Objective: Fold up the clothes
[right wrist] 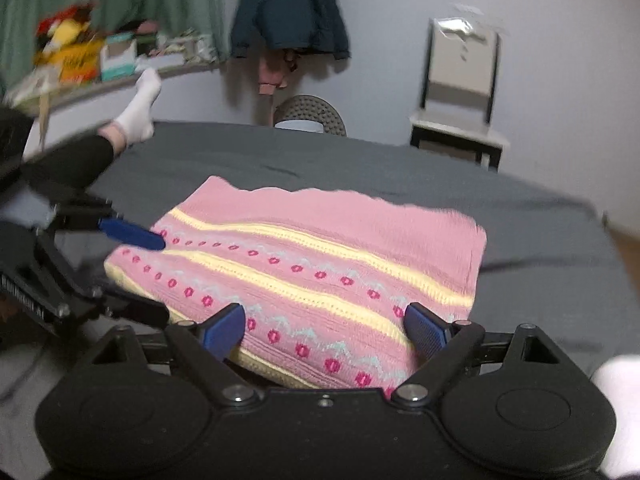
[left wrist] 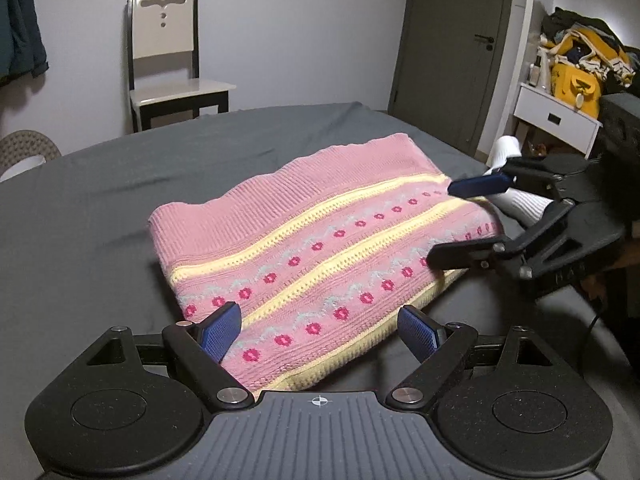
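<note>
Both grippers, left and right, are held wide apart, empty, at the folded sweater's edges (bare sheet all round).

Folded sweater on bed, chair behind.

The right wrist view is smeared, especially the shelf clutter up left of the sweater, so no telling what's piled there. The sweater's near edge disappears under each gripper's own body in both views. In the left wrist view the right gripper covers the sweater's right corner, and its rear runs off the frame edge. The foot in a white sock behind it is mostly hidden. The yellow pile far right of the sweater is too jumbled to identify.
</note>
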